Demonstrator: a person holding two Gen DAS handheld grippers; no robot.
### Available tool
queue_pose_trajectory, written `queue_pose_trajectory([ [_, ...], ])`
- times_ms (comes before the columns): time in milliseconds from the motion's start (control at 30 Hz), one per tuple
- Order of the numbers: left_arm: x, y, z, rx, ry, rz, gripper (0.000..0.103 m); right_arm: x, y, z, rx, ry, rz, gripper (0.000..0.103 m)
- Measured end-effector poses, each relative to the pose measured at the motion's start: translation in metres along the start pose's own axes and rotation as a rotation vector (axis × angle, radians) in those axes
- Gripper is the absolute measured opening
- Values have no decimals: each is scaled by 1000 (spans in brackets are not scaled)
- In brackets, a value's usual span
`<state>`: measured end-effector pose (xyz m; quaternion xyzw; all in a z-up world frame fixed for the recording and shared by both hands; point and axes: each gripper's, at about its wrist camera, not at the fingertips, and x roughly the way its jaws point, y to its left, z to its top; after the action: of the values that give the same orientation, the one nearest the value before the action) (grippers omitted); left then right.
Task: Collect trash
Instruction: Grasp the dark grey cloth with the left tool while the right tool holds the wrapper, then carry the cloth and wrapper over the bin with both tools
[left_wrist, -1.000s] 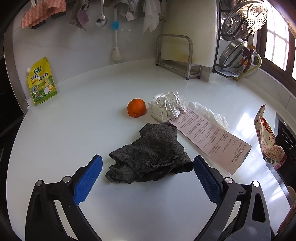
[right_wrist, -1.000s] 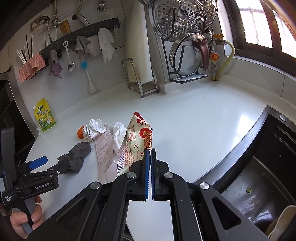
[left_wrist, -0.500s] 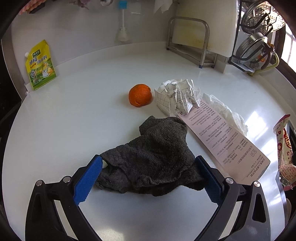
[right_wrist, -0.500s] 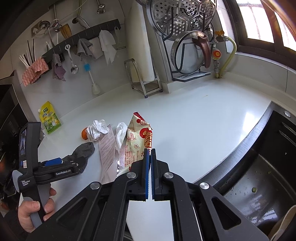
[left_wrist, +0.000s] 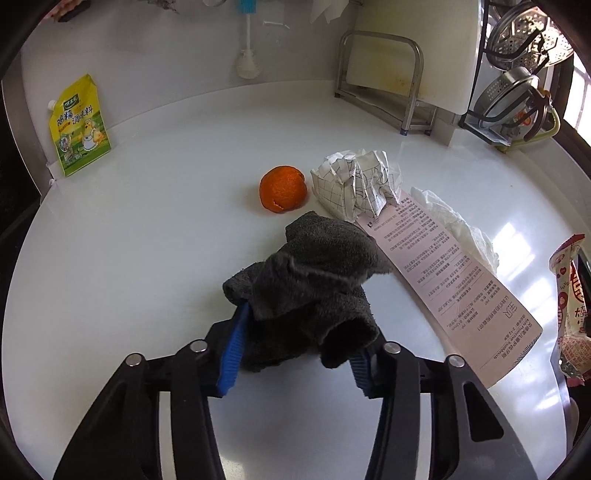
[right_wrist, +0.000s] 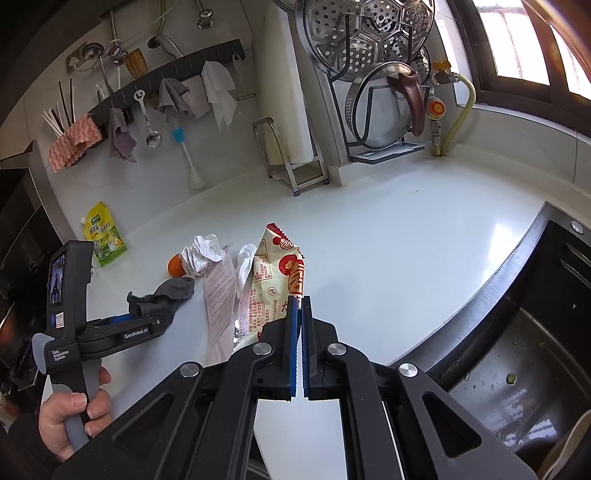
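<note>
A dark grey cloth (left_wrist: 317, 273) lies bunched on the white counter (left_wrist: 147, 240), and my left gripper (left_wrist: 299, 325) is closing its jaws on the near end, blue pads pressing into it. Beyond it sit an orange peel (left_wrist: 282, 188), a crumpled checked paper (left_wrist: 356, 181), a long printed receipt (left_wrist: 443, 280) and a white tissue (left_wrist: 458, 225). My right gripper (right_wrist: 300, 306) is shut on the lower edge of a red and cream snack wrapper (right_wrist: 275, 273), held upright over the counter. The right wrist view shows the left gripper (right_wrist: 147, 317) at the cloth (right_wrist: 166, 295).
A yellow pouch (left_wrist: 79, 125) leans on the back wall at the left. A cutting board stand (left_wrist: 380, 74) and a rack of steel lids (right_wrist: 369, 74) stand at the back. The dark sink (right_wrist: 517, 350) opens at the right. A hand (right_wrist: 74, 413) holds the left gripper's handle.
The left gripper moved forward and down over the grey cloth, then its jaws came in from wide open and bunched the cloth between them. The right gripper stayed still with the wrapper.
</note>
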<state>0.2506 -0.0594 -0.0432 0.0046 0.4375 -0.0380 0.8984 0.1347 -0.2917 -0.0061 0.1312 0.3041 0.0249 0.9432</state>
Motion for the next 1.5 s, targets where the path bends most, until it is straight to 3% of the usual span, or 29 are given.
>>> queue_pose_trajectory([
  [100, -5, 1, -3, 0, -21, -17, 24, 0, 1, 0, -4, 1, -2, 2],
  [267, -20, 3, -11, 27, -74, 5, 17, -1, 5, -2, -16, 0, -4, 2],
  [733, -83, 14, -42, 66, -213, 35, 15, -38, 28, -20, -59, -4, -27, 2],
  [1033, -125, 14, -81, 96, -241, 1, 15, -82, 37, -48, -57, -8, -69, 2],
  [1500, -178, 1, -163, 166, -237, -62, 15, -147, 60, -123, -55, 8, -66, 2],
])
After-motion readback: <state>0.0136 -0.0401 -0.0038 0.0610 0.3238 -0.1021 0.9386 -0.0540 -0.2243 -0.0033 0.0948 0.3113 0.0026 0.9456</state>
